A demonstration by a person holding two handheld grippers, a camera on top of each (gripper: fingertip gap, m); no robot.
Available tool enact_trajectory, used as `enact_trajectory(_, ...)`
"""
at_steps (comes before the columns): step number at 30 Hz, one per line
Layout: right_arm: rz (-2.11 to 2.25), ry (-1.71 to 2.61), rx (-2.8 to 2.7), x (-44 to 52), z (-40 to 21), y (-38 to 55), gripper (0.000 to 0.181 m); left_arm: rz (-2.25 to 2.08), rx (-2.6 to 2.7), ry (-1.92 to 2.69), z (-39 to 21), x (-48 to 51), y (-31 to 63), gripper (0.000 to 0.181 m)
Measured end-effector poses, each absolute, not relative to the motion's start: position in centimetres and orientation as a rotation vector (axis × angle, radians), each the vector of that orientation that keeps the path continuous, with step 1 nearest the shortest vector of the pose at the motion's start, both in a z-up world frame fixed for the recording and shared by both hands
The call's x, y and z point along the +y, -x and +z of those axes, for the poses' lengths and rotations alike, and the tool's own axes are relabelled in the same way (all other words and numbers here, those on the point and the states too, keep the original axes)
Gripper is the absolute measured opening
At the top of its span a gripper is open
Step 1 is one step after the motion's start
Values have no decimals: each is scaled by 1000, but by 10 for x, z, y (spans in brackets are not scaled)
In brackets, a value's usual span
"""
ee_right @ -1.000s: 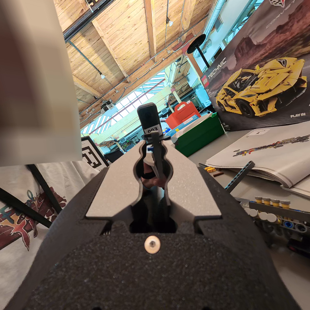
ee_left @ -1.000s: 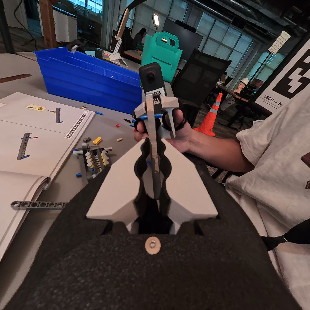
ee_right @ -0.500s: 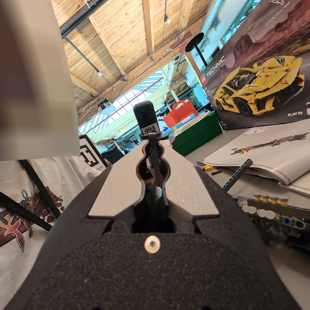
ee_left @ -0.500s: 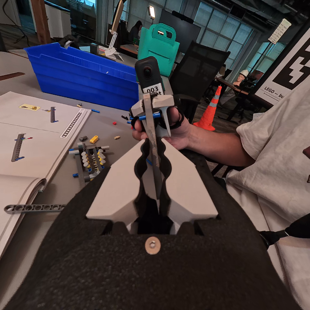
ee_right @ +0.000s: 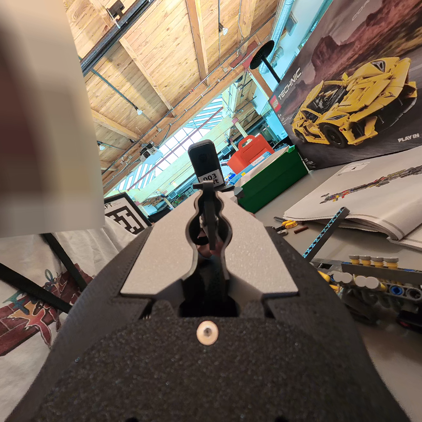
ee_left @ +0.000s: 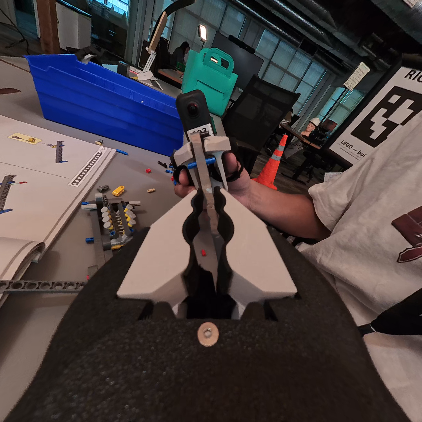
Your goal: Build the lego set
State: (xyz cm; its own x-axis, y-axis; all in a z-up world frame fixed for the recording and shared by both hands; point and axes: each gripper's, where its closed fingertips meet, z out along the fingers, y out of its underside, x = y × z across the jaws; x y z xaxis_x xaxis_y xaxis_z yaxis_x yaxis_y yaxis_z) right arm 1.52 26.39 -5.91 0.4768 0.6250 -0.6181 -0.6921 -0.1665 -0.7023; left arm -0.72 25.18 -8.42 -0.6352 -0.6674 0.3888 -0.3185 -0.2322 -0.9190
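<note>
Above the grey counter [ee_left: 141, 164], the left gripper [ee_left: 209, 198] pinches a long grey flat lego beam [ee_left: 206, 194] edge-on, and the right gripper [ee_left: 202, 149] facing it clamps the same beam's far end, where a blue pin [ee_left: 202, 162] crosses it. On the counter to the left, the grey-and-yellow lego engine assembly [ee_left: 113, 222] lies beside the open instruction booklet [ee_left: 41, 182], a blue plastic bin [ee_left: 102, 102] farther back.
</note>
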Motion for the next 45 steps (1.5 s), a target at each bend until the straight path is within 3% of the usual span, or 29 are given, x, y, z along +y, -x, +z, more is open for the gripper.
enact_trajectory(10,1113,1355,57,269,-66,-12,8,-1885,1745,1223,-88,258,3,7)
enact_trajectory(12,996,1415,53,268,-70,-22,21,-1863,1743,1257,-91,264,1,7)
enact_trajectory(16,622,1788,-77,242,-110,-37,26,-1761,1714,1397,-105,286,-6,7)
enact_trajectory(22,218,2297,-641,190,-190,-5,24,-1634,1764,1470,-126,289,-11,7)
enact_trajectory(30,181,2423,-926,194,-211,3,14,-1558,1825,1468,-137,286,-11,7)
enact_trajectory(41,209,2443,-993,211,-212,6,4,-1568,1830,1459,-135,284,-10,7)
enact_trajectory(45,364,1994,-590,256,-125,13,4,-1637,1811,1463,-130,282,-8,7)
